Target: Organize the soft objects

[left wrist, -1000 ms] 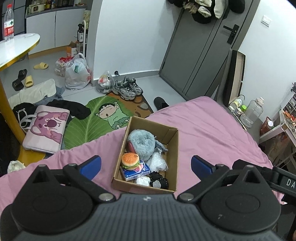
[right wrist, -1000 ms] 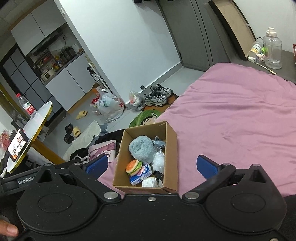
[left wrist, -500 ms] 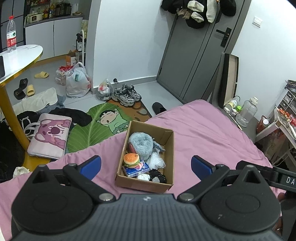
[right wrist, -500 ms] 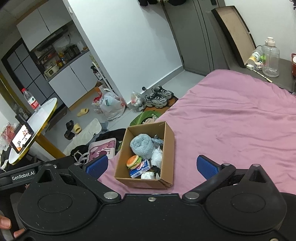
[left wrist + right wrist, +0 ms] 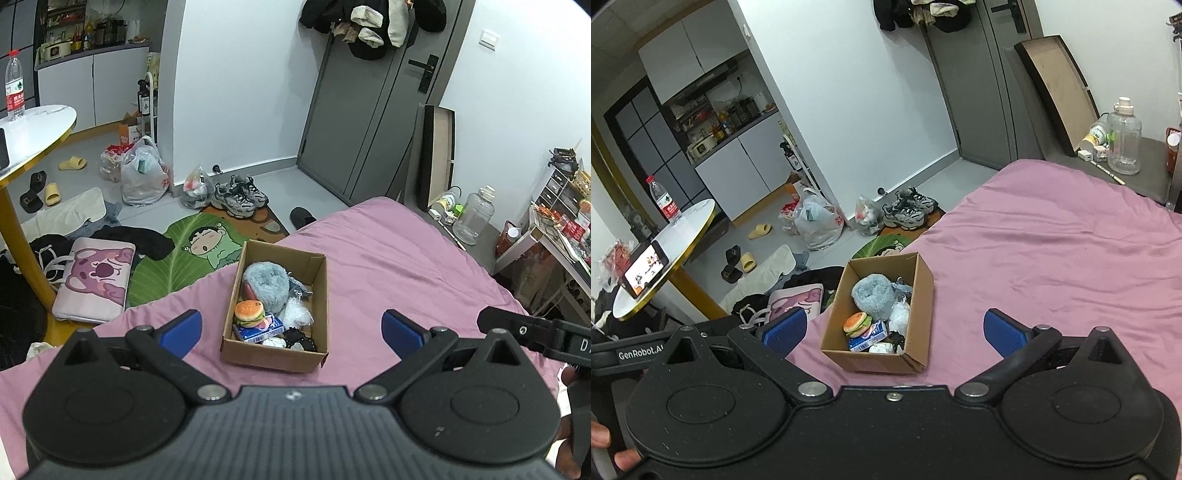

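1. Left wrist view: the left gripper (image 5: pixel 291 326) is spread wide, empty, above the pink bedsheet (image 5: pixel 388 266); an open brown cardboard box (image 5: pixel 273 354) holds a fluffy grey-blue plush (image 5: pixel 266 282) and burger-shaped toy (image 5: pixel 250 312).
2. Right wrist view: the right gripper (image 5: pixel 894 328) is likewise wide, empty, touching nothing; the box sits near the bed's edge.

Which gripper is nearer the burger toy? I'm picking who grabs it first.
Neither clearly. Both hang open, back from the cardboard box holding the burger toy: left gripper roughly centred, right gripper slightly right.
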Demonstrator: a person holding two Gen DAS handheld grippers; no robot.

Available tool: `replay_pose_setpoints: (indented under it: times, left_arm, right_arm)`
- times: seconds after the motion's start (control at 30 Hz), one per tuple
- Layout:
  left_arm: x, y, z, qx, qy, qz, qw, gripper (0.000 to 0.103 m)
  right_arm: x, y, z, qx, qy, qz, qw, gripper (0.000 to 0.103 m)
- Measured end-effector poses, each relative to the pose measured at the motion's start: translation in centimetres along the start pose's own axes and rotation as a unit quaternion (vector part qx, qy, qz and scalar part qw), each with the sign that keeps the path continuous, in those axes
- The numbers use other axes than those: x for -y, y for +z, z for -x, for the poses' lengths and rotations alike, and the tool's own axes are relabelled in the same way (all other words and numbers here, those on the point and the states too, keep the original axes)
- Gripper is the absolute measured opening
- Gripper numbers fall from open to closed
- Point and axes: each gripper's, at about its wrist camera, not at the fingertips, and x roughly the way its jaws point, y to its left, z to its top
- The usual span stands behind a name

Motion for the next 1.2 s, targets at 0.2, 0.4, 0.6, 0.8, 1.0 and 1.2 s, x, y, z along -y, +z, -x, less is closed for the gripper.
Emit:
replay_pose_setpoints:
  times: [0.2, 0.4, 0.6, 0.8, 1.0, 1.2]
  left_arm:
    - [-0.1, -0.5, 1.0, 0.004, -0.005, 0.0, 1.0, 0.103]
    - [-0.2, -0.7, 1.2, 0.005, -0.006, 0.0, 1.0, 0.103]
    - [-0.3, -1.0, 1.4, 0.004, -0.006, -0.004, 1.0, 0.103]
    - [0.0, -2.0, 1.6, 0.001, -0.005, -0.014, 0.9999, 0.103]
    - [0.0, -2.3, 1.3, -0.003, -0.004, -0.021, 0.9998, 0.103]
    - [0.1, -2.4, 1.2, -0.004, -0.003, -0.02, 0.9998, 0.103]
  right_arm:
    - [-0.2, -0.7, 0.9, -0.003, -0.004, 0.009, 1.0, 0.103]
    - [-0.4, -1.3, 1.2, -0.005, -0.011, 0.015, 1.0, 0.103]
    - [-0.6, -2.1, 1.4, -0.011, -0.014, 0.018, 1.0, 0.103]
    - [-1.0, -2.8, 1.4, -0.021, -0.018, 0.025, 0.999, 0.103]
    - [-1.1, -3.2, 1.6, -0.025, -0.015, 0.028, 0.999, 0.103]
    - [-1.1, -3.2, 1.5, -0.026, -0.018, 0.029, 0.999, 0.103]
